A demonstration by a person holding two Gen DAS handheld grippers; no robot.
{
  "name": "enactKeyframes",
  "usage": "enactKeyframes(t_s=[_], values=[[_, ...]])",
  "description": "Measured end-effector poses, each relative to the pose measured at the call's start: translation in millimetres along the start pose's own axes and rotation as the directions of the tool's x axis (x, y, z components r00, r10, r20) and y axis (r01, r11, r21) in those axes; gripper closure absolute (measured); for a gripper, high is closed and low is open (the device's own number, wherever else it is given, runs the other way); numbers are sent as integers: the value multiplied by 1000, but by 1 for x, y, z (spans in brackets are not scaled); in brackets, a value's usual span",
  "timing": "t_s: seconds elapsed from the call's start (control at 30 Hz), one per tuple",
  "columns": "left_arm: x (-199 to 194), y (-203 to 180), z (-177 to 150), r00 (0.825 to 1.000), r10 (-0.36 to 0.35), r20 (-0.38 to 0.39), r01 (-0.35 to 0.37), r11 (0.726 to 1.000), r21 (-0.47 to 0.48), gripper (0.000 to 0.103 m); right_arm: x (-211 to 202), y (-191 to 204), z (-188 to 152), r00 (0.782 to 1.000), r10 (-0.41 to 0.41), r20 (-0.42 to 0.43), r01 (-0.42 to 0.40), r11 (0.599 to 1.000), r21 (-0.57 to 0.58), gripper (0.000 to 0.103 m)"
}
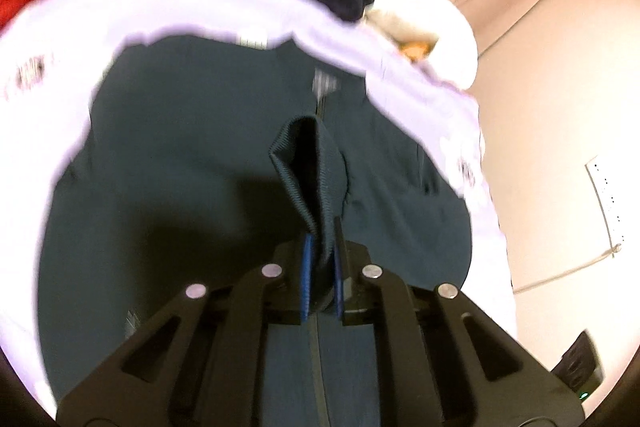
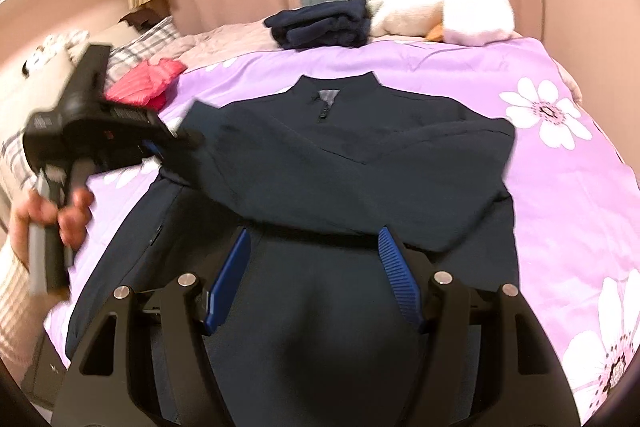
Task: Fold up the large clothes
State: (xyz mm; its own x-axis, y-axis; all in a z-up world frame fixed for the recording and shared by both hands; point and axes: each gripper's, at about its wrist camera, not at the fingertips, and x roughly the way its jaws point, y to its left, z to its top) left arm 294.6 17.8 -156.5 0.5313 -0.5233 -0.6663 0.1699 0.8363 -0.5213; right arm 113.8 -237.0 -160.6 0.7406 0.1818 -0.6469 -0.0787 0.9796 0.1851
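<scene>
Nearest, the left tool (image 1: pixel 322 267) was clamped on a ribbed cuff of the dark jacket (image 2: pixel 340 163), holding that sleeve up over the body. The right tool (image 2: pixel 314 267) hung with its blue pads spread above the hem. Beyond, the jacket lay flat on the purple floral bedspread (image 2: pixel 560 163), folded dark clothes (image 2: pixel 320 25) farther back.

1. I see the jacket (image 2: pixel 320 163) lying flat on the bed (image 2: pixel 560 187), collar at the far end.
2. Far behind it sits a folded garment (image 2: pixel 320 25), a plush toy (image 2: pixel 448 13) just to its right.
3. Another garment (image 2: pixel 146 85) lies far left, near the pillows (image 2: pixel 136 45).
</scene>
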Motion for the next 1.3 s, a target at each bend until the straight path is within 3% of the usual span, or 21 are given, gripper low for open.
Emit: enactKeyframes(t_s=[0.13,0.3,0.43,0.57,0.63,0.73,0.77,0.9,1.03,1.17,1.3], values=[[-13,-5,33,997,37,73,-40,999,30,94,1,-14,-4,1000,-17,-14,18,999,36,36],[-22,21,55,989,91,118,-90,996,-17,94,4,-35,-15,998,-52,-47,56,995,82,36],[-11,65,47,987,146,72,-140,987,-83,94,10,-59,-21,994,-77,-82,88,986,140,36],[15,101,26,976,217,-32,-219,967,-127,92,20,-81,-21,988,-104,-115,123,976,177,36],[29,118,20,969,229,-90,-240,960,-145,86,27,-93,-20,985,-117,-129,141,972,189,36],[28,132,13,961,253,-108,-267,953,-141,55,32,-111,-15,984,-108,-141,139,961,239,36],[22,133,11,960,260,-100,-272,953,-134,48,34,-115,-12,985,-103,-140,136,958,252,36],[-6,131,11,959,279,-51,-283,954,-103,47,43,-135,8,992,-58,-108,88,948,306,36],[-16,101,16,974,226,-12,-226,974,-23,47,72,-161,41,998,-12,-69,38,923,382,36],[4,64,13,985,171,-37,-168,982,82,47,114,-180,75,997,-24,-76,53,909,413,36],[42,50,1,969,228,-96,-210,963,167,47,157,-197,103,993,-43,-109,87,892,444,29]])
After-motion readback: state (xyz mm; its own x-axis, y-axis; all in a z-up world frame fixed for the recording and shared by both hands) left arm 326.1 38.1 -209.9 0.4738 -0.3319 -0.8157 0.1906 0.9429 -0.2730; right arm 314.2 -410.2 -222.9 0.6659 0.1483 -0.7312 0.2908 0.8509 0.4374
